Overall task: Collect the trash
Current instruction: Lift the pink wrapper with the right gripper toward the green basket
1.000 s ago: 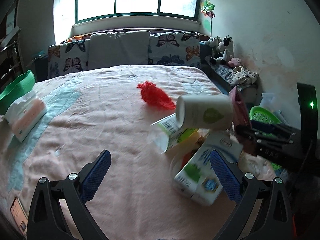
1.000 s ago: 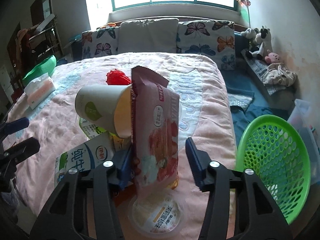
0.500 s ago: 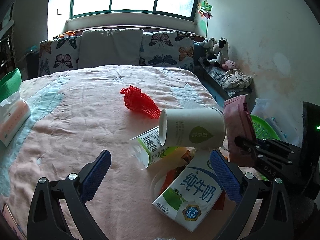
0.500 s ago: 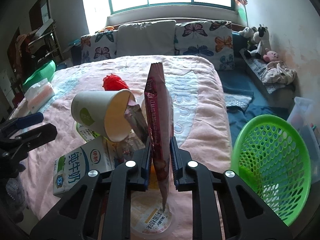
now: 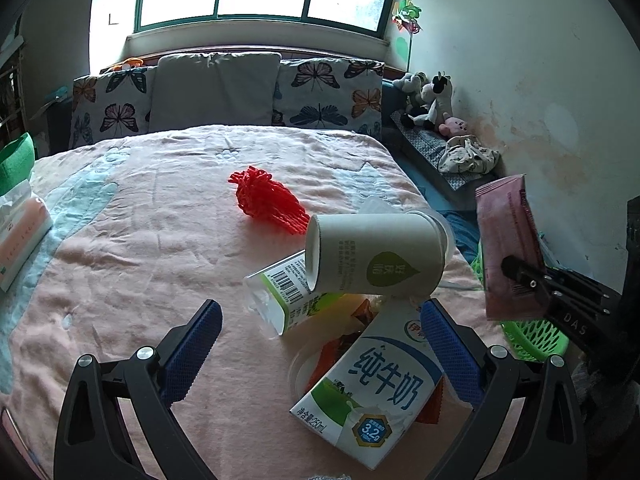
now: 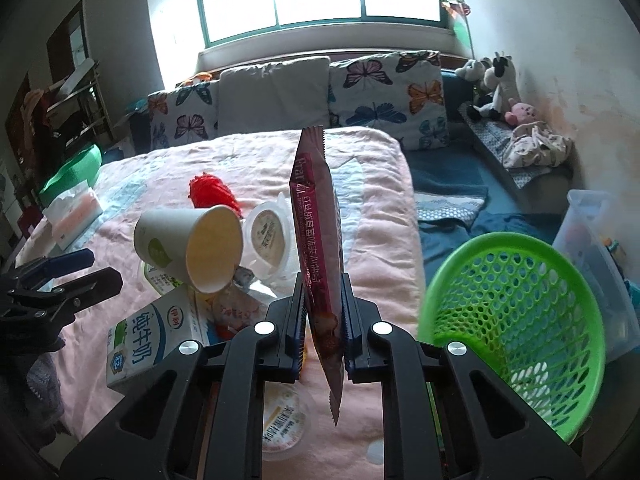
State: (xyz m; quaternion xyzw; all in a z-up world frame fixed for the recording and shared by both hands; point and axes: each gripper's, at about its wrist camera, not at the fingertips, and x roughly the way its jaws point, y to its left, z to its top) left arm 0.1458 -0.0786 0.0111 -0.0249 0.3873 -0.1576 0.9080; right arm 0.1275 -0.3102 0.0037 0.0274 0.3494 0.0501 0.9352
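Left wrist view: left gripper [image 5: 318, 336] is spread wide w/ nothing between its blue pads, hovering over the pink bedspread [image 5: 132, 264]. Ahead of it sits the trash pile: a paper cup [image 5: 378, 254] on its side, propped on a clear plastic tub w/ barcode label [image 5: 286, 294], and a milk carton [image 5: 374, 384] lying flat just in front of the right-side finger. Carton covers most of a clear round lid & some orange-red scraps, so what those are is hard to tell. A red mesh net [image 5: 268, 200] lies apart, farther up the bed. Tissue pack [image 5: 20, 236] at far left edge, cut off by the frame. At right, the right gripper [image 5: 524, 276] pinches a pink snack wrapper [image 5: 508, 248], which blocks part of the green basket [image 5: 532, 334] behind it.

Right wrist view: right gripper [image 6: 323, 320] is closed tight on the snack wrapper [image 6: 320, 248], held edge-on & upright, off the bed. Wrapper stands in the way of the bed's middle strip. Left of it: paper cup [image 6: 188, 246] mouth toward cam, a yogurt cup [image 6: 269, 234], milk carton [image 6: 150, 340], red net [image 6: 210, 192] partly behind the cup. Another lidded cup [image 6: 284, 424] lies below the fingers, mostly hidden by them. Green basket [image 6: 516, 320] sits to the right, off the bed edge, near rim cut by gripper body. Left gripper [image 6: 76, 272] pokes in at left w/ fingers apart.
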